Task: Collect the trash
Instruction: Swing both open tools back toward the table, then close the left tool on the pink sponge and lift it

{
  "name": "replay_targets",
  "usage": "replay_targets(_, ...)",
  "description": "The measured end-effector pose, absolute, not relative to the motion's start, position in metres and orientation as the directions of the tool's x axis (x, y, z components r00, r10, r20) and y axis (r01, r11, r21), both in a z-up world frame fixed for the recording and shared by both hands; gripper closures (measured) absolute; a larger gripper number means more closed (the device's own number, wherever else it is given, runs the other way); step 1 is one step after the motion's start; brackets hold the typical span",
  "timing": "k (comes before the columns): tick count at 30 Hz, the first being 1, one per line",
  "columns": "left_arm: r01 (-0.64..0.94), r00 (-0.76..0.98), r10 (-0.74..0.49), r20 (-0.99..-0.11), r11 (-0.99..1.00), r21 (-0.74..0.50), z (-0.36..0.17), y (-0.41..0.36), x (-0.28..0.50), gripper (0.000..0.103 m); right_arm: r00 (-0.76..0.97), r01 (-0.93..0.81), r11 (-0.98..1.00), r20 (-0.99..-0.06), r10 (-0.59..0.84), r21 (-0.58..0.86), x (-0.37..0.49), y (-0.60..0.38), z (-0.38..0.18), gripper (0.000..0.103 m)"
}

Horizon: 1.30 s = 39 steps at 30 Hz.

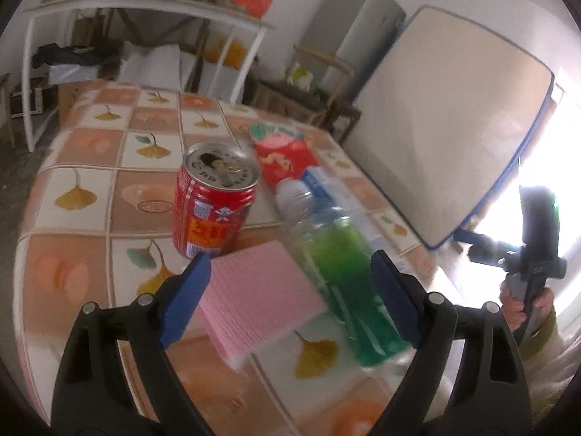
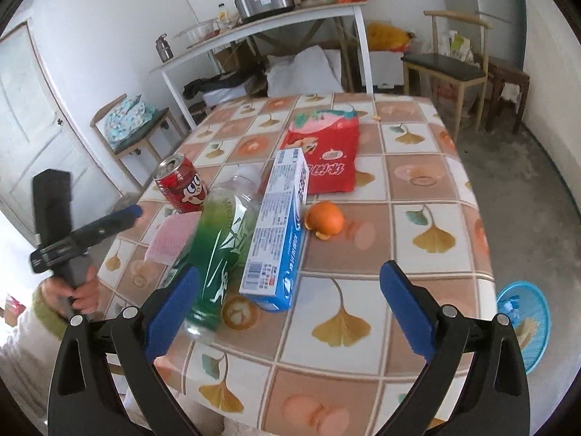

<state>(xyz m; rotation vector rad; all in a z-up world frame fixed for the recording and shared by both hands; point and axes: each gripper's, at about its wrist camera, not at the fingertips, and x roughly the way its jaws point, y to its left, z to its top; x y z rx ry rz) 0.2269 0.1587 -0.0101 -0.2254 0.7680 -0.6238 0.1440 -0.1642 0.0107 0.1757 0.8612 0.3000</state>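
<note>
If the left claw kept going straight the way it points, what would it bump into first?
Probably the pink pad, lying right between the open left claw fingers, with the green bottle close beside it. Depth is hard to judge here, so the bottle might touch first.

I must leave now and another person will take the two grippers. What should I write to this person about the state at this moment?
Left gripper: open, empty, above the pink pad and the bottle.
Right gripper: open wide, empty, over the near table edge.
On the table: red can standing upright; green bottle lying on its side; blue box resting partly against the bottle; orange peel; red snack bag behind.
Blue basket on the floor at the right of the table; it may serve for the trash, I am not sure.
Done: nothing collected, as far as visible.
Left: all pieces above.
</note>
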Motion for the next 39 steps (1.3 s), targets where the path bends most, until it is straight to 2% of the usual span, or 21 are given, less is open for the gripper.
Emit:
replay_targets(6, 0.465, 0.471, -0.608, -0.639, 0.787, -0.407, -0.036, 0.149, 0.251, 0.018, 0.588, -0.158, 0.942, -0.738, 0.330, 0.295, 0.160, -0.164, -0.001, 0.007)
replay_targets(17, 0.555, 0.411, -0.596, -0.690, 0.764, -0.328, -0.037, 0.135, 0.211, 0.018, 0.582, -0.148, 0.937, -0.738, 0.341, 0.317, 0.163, -0.169, -0.002, 0.007)
replay_targets(22, 0.572, 0.490, -0.505, -0.711, 0.802, -0.176, -0.032, 0.126, 0.208, 0.018, 0.571, -0.152, 0.931, -0.739, 0.357, 0.332, 0.162, -0.169, -0.005, 0.007)
replay_targets(29, 0.634, 0.444, -0.474, -0.760, 0.766, -0.107, -0.043, 0.111, 0.218, 0.017, 0.574, -0.155, 0.928, -0.734, 0.363, 0.338, 0.157, -0.171, -0.003, 0.007)
replay_targets(39, 0.728, 0.363, -0.398, -0.843, 0.686, -0.011, -0.056, 0.102, 0.178, 0.017, 0.560, -0.153, 0.922, -0.737, 0.378, 0.357, 0.160, -0.171, -0.010, 0.007)
